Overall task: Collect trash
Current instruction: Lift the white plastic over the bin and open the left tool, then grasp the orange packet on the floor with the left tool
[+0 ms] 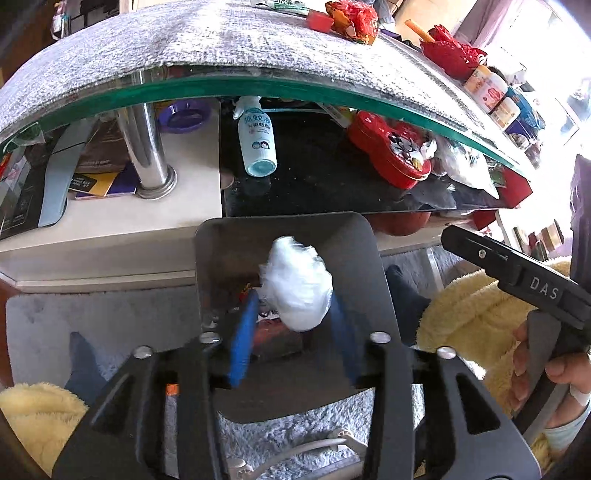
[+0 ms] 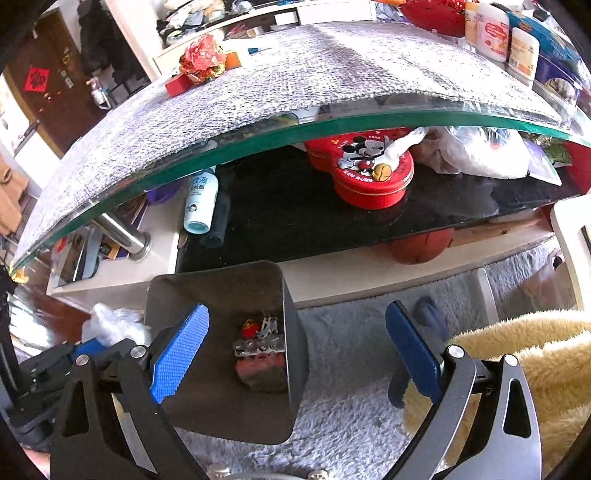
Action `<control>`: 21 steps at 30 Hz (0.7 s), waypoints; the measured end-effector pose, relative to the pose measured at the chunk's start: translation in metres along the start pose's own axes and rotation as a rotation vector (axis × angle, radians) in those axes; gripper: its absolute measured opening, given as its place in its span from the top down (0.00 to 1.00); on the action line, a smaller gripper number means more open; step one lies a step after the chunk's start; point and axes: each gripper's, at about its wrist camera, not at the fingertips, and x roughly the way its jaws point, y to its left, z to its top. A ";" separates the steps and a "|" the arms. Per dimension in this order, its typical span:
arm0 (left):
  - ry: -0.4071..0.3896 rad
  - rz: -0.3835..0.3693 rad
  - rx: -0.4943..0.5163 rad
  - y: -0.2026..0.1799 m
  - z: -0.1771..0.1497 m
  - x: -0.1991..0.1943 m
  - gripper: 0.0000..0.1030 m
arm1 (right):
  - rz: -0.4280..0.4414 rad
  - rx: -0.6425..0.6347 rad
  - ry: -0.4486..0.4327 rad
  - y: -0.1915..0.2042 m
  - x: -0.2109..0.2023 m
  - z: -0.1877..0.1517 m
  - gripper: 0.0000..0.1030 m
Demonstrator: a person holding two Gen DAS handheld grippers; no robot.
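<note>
My left gripper [image 1: 293,317] is shut on a crumpled white plastic wad [image 1: 297,286] and holds it over the open grey trash bin [image 1: 369,266] on the floor. The bin [image 2: 291,332] holds wrappers and other trash [image 2: 260,347] at its bottom. The wad [image 2: 110,323] also shows at the bin's left side in the right wrist view. My right gripper [image 2: 295,350] is open and empty, its blue fingers [image 2: 181,347] spread above the bin's right side. A crumpled red wrapper [image 2: 203,59] lies on the grey table mat [image 2: 295,74].
The glass table edge [image 1: 258,85] hangs over a lower shelf with a spray bottle [image 1: 256,140] and a red Mickey tin [image 2: 373,173]. Jars [image 2: 487,29] stand at the table's right. A grey shaggy rug [image 2: 351,406] covers the floor. Yellow fleece legs [image 2: 535,354] are at the right.
</note>
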 end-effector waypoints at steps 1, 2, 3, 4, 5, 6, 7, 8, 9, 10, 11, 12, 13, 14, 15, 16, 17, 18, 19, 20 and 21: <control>0.003 0.002 -0.001 0.001 0.000 0.001 0.56 | 0.004 -0.003 0.000 0.001 0.001 0.000 0.06; 0.004 0.004 -0.003 0.003 -0.001 0.002 0.55 | 0.006 -0.007 0.000 0.003 0.001 0.000 0.06; 0.005 0.012 -0.012 0.007 -0.002 0.003 0.54 | 0.008 -0.012 0.001 0.005 0.001 0.000 0.06; 0.006 0.025 -0.030 0.013 -0.004 0.003 0.49 | 0.014 -0.018 0.006 0.008 0.004 0.001 0.06; 0.000 0.044 -0.054 0.021 -0.006 0.003 0.44 | 0.020 -0.026 0.008 0.011 0.005 0.001 0.06; -0.010 0.064 -0.077 0.029 -0.008 0.001 0.40 | 0.026 -0.045 0.011 0.017 0.009 0.000 0.06; -0.028 0.103 -0.125 0.043 -0.011 -0.002 0.33 | 0.025 -0.062 0.014 0.022 0.011 0.000 0.06; -0.042 0.141 -0.178 0.059 -0.014 -0.004 0.30 | 0.024 -0.080 0.026 0.028 0.016 0.000 0.06; -0.047 0.168 -0.224 0.072 -0.017 -0.005 0.30 | 0.029 -0.089 0.040 0.032 0.020 0.000 0.06; -0.046 0.198 -0.277 0.087 -0.021 -0.005 0.30 | 0.047 -0.098 0.060 0.039 0.025 0.000 0.06; -0.041 0.236 -0.347 0.107 -0.027 -0.004 0.30 | 0.060 -0.111 0.066 0.045 0.027 -0.001 0.06; -0.038 0.261 -0.390 0.120 -0.031 -0.002 0.29 | 0.060 -0.139 0.065 0.053 0.030 -0.001 0.06; -0.030 0.295 -0.440 0.135 -0.037 0.001 0.26 | 0.056 -0.158 0.062 0.058 0.031 -0.002 0.06; -0.011 0.323 -0.486 0.148 -0.044 0.007 0.25 | 0.053 -0.178 0.062 0.064 0.033 -0.003 0.06; 0.023 0.357 -0.522 0.163 -0.053 0.018 0.25 | 0.055 -0.194 0.071 0.069 0.037 -0.003 0.06; 0.061 0.374 -0.544 0.173 -0.062 0.030 0.25 | 0.059 -0.199 0.078 0.073 0.040 -0.004 0.06; 0.093 0.378 -0.560 0.180 -0.070 0.041 0.26 | 0.067 -0.207 0.089 0.077 0.044 -0.004 0.06; 0.137 0.376 -0.583 0.189 -0.082 0.058 0.26 | 0.069 -0.212 0.096 0.080 0.047 -0.005 0.06; 0.184 0.364 -0.612 0.197 -0.094 0.075 0.27 | 0.070 -0.223 0.106 0.085 0.051 -0.006 0.06; 0.213 0.353 -0.632 0.201 -0.102 0.086 0.30 | 0.072 -0.230 0.112 0.088 0.053 -0.006 0.06; 0.265 0.344 -0.650 0.207 -0.113 0.105 0.33 | 0.073 -0.242 0.122 0.092 0.056 -0.007 0.06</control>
